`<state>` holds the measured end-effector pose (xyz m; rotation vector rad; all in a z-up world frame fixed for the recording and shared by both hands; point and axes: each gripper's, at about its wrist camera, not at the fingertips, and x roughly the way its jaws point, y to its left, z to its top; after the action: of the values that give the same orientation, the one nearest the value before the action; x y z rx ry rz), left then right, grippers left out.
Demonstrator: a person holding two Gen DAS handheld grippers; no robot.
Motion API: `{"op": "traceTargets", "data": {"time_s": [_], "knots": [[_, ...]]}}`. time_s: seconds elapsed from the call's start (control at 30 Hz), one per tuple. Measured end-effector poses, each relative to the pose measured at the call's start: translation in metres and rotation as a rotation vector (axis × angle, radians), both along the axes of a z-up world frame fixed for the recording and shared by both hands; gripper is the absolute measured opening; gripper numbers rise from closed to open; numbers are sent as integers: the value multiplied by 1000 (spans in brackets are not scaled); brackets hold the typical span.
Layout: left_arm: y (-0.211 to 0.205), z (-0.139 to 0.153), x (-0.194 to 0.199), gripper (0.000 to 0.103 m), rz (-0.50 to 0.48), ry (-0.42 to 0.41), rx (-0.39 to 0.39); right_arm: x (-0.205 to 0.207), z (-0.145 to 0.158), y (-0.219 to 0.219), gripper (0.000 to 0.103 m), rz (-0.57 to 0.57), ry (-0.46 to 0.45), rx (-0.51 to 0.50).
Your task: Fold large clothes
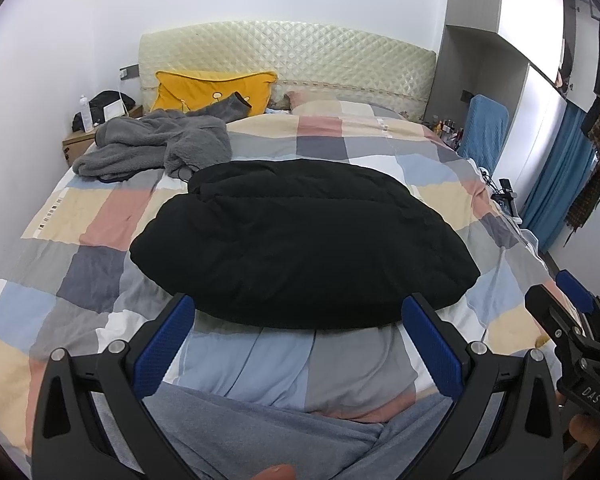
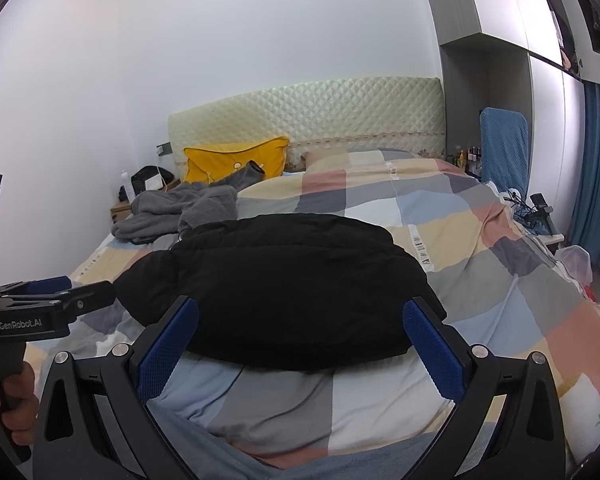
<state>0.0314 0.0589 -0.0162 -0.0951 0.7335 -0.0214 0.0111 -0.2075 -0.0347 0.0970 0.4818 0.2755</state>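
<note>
1. While both claws are hanging over the near edge of the bed (image 1: 100, 216), the black jacket (image 1: 304, 240) is lying folded into a puffy bundle at the middle of the checked quilt (image 1: 380, 148).
2. The left claw (image 1: 300, 344) is standing with its blue pads wide apart, gripping nothing, just short of the jacket's near hem.
3. The right claw (image 2: 300, 344) is likewise gaping and empty, with the jacket at its twelve o'clock.
4. A grey fleece garment (image 1: 156, 144) is sprawling at the jacket's ten o'clock, near the yellow pillow (image 1: 212, 92).
5. The quilted headboard (image 1: 300, 56) is standing at twelve o'clock.
</note>
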Motion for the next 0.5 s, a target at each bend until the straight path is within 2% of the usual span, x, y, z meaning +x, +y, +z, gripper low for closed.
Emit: {"op": "traceTargets", "data": {"time_s": [0.5], "knots": [[2,-2,2,103,-16,11,5,-4,-3,-4,103,-27,7,1]]}}
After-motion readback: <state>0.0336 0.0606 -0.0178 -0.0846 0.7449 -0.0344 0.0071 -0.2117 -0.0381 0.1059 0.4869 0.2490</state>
